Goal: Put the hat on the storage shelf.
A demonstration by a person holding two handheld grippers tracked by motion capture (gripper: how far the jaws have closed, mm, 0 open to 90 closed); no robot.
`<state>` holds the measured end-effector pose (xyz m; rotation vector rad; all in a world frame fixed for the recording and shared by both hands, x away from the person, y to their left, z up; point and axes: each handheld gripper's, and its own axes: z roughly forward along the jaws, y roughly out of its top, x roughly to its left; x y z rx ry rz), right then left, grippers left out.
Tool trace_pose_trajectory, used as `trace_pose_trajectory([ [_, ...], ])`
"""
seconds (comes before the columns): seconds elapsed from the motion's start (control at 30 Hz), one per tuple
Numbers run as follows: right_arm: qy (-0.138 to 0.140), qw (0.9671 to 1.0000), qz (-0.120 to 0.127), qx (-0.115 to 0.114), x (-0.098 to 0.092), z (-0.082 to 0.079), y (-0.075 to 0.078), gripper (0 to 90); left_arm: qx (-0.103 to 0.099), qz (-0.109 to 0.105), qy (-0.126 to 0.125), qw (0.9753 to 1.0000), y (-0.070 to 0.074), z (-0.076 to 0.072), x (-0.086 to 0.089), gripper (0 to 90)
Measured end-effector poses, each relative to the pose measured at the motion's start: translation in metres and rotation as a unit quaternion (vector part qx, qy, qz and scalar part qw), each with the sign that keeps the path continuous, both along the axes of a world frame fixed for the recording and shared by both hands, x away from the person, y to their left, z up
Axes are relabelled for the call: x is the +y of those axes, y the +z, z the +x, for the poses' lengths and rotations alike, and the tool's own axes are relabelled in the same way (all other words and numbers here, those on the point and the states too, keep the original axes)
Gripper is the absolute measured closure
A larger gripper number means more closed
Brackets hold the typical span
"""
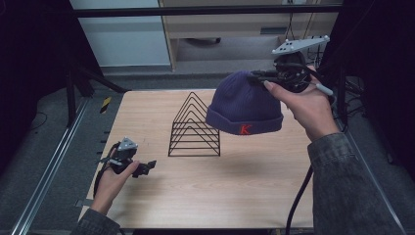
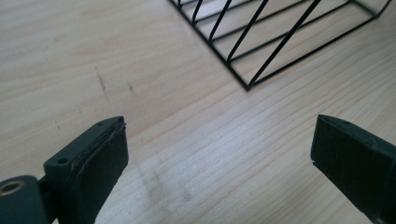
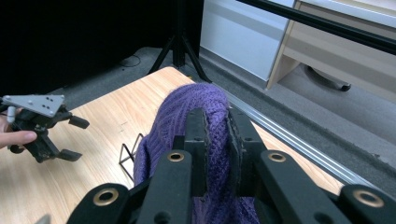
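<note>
Up in the right gripper (image 1: 259, 76), the purple beanie (image 1: 243, 105) is pinched by its crown, jaws clamped nearly together on the knit, and it's held in the air with the black wire rack (image 1: 195, 128) just below and to the gripper's left. So the pickup looks done; what's probably left is getting it draped over the rack. The left gripper (image 1: 149, 165) is kept low over the table (image 1: 220, 196), jaws wide apart, nothing gripped, the rack just ahead of it.

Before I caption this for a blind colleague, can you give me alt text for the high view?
The right hand-held gripper holds a purple knit beanie by its crown, lifted above a wooden table. A black wire rack stands beside it, and the left hand-held gripper rests open near the table's left edge.
</note>
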<state>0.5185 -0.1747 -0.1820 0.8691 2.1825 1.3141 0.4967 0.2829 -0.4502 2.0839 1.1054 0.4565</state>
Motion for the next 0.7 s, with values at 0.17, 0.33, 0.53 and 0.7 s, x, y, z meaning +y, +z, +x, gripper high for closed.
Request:
trace_pose_trajectory([
  [0.17, 0.004, 1.0, 0.003, -0.003, 0.003, -0.002, 0.005, 79.8, -0.033, -0.019, -0.013, 0.9992, 0.031, -0.004, -0.005, 4.1],
  [0.33, 0.009, 0.9999, 0.008, -0.006, 0.009, -0.003, 0.008, 79.9, -0.059, -0.016, -0.037, 0.9974, 0.064, -0.002, -0.017, 4.2],
  [0.53, 0.017, 0.9998, 0.009, -0.007, 0.016, -0.002, 0.01, 79.9, -0.081, -0.044, -0.064, 0.9937, 0.102, 0.001, -0.029, 4.2],
  [0.7, 0.023, 0.9997, 0.012, -0.007, 0.023, 0.0, 0.01, 79.8, -0.098, -0.068, -0.09, 0.9888, 0.127, 0.004, -0.045, 4.5],
])
